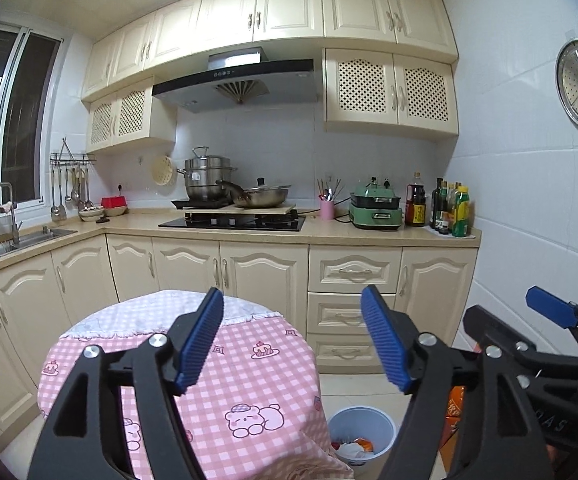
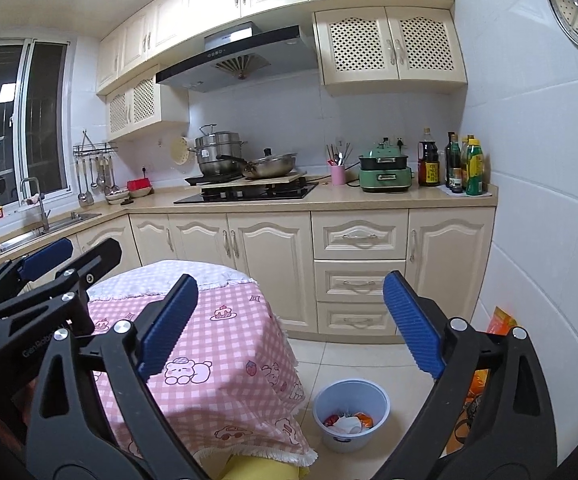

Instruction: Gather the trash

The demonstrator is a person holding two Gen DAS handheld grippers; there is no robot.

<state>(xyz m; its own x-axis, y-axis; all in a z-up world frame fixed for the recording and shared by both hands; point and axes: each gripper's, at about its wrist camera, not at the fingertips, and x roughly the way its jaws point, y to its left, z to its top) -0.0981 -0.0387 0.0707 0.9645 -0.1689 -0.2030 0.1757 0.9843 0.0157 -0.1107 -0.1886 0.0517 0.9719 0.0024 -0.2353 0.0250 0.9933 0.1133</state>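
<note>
On floor by table: bin (image 2: 351, 414) holds crumpled wrappers | left gripper (image 1: 292, 340), right gripper (image 2: 289, 324) wide, empty

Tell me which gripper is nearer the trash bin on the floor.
Right. The right gripper is open above the trash bin; the left gripper is open over the pink tablecloth, farther away.

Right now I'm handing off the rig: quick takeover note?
Left gripper: open, nothing between the pads.
Right gripper: open, also empty.
Both are raised over the table with the pink checked cloth, pointing toward the kitchen counter.
Bin stands on the floor by the table, with wrappers and paper already inside.
No trash shows on the visible cloth.
Left: check the parts of the table and floor hidden by the grippers.
</note>
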